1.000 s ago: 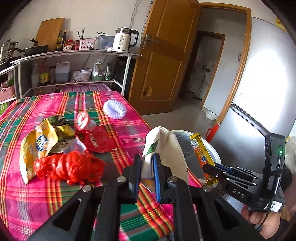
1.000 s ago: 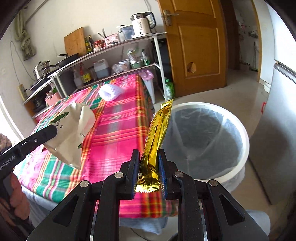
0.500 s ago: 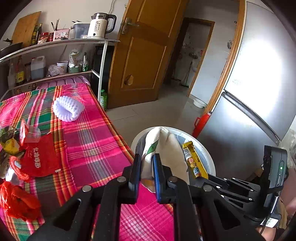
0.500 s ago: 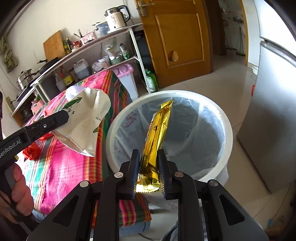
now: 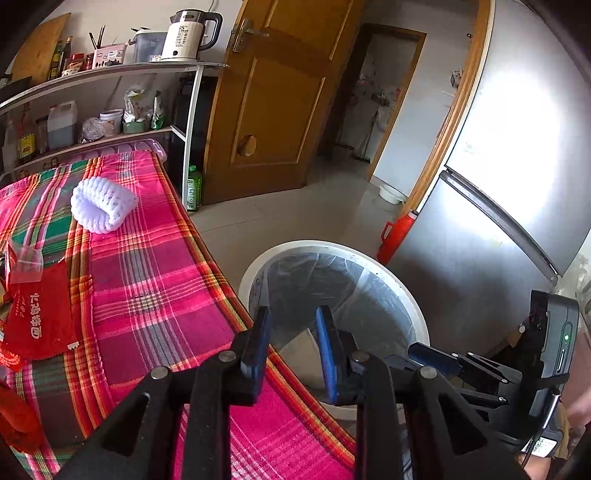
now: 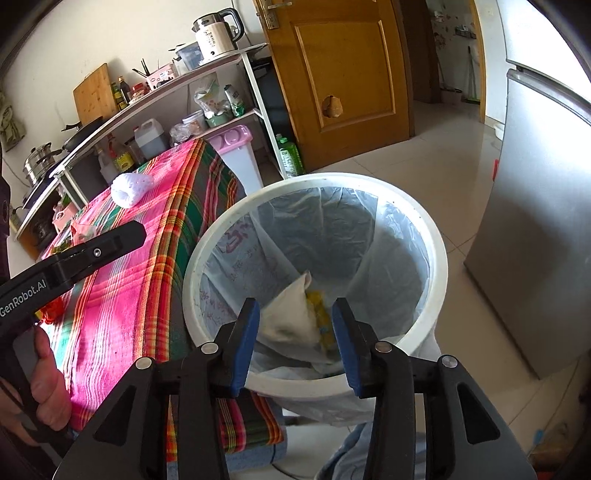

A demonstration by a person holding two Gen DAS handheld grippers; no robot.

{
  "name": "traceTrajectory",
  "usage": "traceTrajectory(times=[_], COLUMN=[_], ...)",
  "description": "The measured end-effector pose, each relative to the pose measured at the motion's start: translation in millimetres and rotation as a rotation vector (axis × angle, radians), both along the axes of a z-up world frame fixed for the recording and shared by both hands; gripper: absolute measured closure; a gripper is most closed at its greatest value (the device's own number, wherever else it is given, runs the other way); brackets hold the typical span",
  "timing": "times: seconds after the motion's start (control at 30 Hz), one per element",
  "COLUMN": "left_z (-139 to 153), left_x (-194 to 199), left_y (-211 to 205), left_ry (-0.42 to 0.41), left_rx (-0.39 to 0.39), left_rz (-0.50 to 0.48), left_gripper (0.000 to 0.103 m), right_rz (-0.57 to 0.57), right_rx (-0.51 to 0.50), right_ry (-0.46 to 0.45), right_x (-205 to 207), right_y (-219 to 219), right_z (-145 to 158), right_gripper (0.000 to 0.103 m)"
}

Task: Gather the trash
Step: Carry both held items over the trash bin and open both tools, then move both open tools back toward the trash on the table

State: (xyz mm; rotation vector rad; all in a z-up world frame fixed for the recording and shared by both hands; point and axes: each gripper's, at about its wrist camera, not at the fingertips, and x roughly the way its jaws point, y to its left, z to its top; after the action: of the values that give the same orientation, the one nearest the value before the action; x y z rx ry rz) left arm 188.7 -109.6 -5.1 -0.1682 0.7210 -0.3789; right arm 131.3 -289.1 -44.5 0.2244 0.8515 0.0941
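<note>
A white trash bin (image 6: pixel 439 258) with a clear liner stands on the floor by the table's edge; it also shows in the left wrist view (image 5: pixel 413 306). A white paper bag (image 6: pixel 288 314) and a yellow snack wrapper (image 6: pixel 319 317) lie inside it. My right gripper (image 6: pixel 295 321) is open and empty above the bin's near rim. My left gripper (image 5: pixel 291 325) is open and empty over the bin's table-side rim. A white foam net (image 5: pixel 101 205) and a red packet (image 5: pixel 40 314) lie on the plaid tablecloth (image 5: pixel 155 280).
A silver fridge (image 5: pixel 498 206) stands right of the bin. A wooden door (image 5: pixel 273 103) and a shelf rack with a kettle (image 5: pixel 188 33) are behind. A pink bin (image 6: pixel 236 155) and a green bottle (image 6: pixel 290 155) sit by the rack.
Both grippers opened over the bin. The white paper bag and the yellow wrapper dropped out of them and now lie inside the bin.
</note>
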Motion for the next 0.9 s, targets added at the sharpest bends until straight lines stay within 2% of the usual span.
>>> traceTrajectory(times=[0.23,0.4,0.67,0.9], left_z=[9,18,31,30], left_x=[-9,-26,-57,-81], left_y=[9,20,49,82], left_ry=[-0.030,-0.062,-0.115,-0.124], left_rx=[-0.009,-0.009,0.004,0.015], left_rz=[0.004,0.022,0.082,0.146], left_gripper=[0.074,0.065,0.064,0.064], right_rz=[0.017,0.042,0.097,0.184], right_rx=[-0.020,-0.034,-0.043,-0.030], right_ry=[-0.059,-0.102,-0.134,-0.161], right_x=[-12,-23,-34,-44], right_y=[7,18,42,71], right_z=[18,32,47,52], right_gripper=[0.061,0.061,0.061,0.061])
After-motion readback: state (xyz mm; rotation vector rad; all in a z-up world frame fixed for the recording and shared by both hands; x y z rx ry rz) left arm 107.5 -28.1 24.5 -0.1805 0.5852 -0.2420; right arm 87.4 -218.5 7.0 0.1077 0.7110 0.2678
